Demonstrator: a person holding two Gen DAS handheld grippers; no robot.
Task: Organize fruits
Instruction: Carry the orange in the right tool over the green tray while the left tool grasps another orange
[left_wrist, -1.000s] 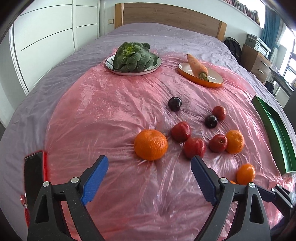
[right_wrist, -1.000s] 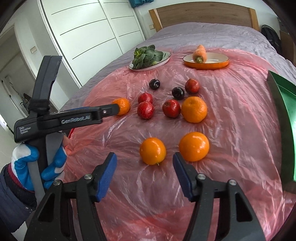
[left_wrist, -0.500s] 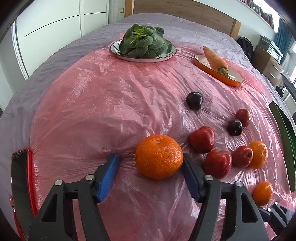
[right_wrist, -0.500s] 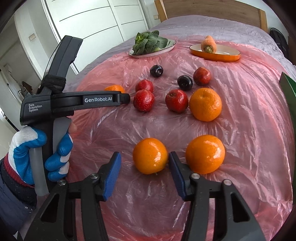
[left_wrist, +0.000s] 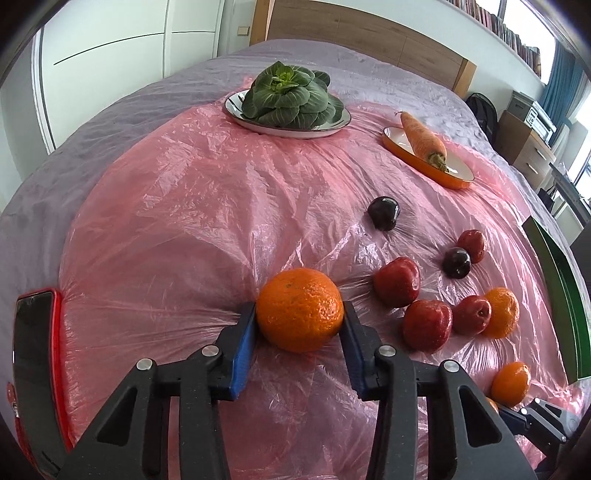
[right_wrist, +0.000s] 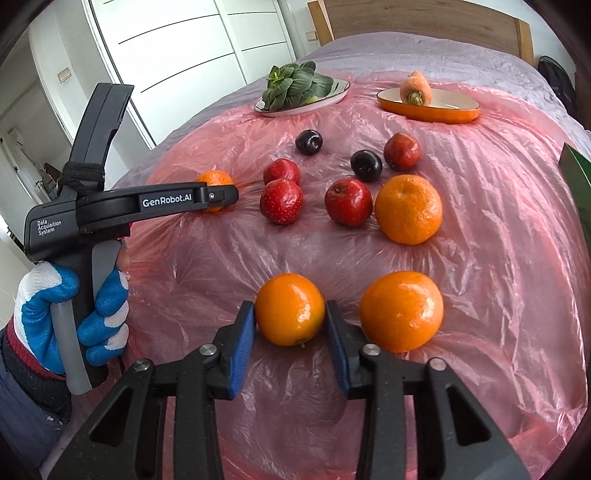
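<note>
left orange (left_wrist: 299, 309): on the pink sheet (left_wrist: 192, 206) over the bed, dead centre in left claw (left_wrist: 298, 334), pads touching at 3 and 9 — pinched.
right orange (right_wrist: 290, 308): same, pinched by right claw (right_wrist: 290, 330).
neighbour orange (right_wrist: 402, 311): 3 o'clock, just beside.
green tray (left_wrist: 561, 295): 3 o'clock; right claw looks nearer.

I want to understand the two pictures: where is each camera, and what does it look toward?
Left wrist: behind the left tongs, facing the headboard; blue pads flank one orange.
Right wrist: behind the right tongs around a smaller orange; gloved left hand visible.
Shared: greens plate, carrot dish, apples, plums.
</note>
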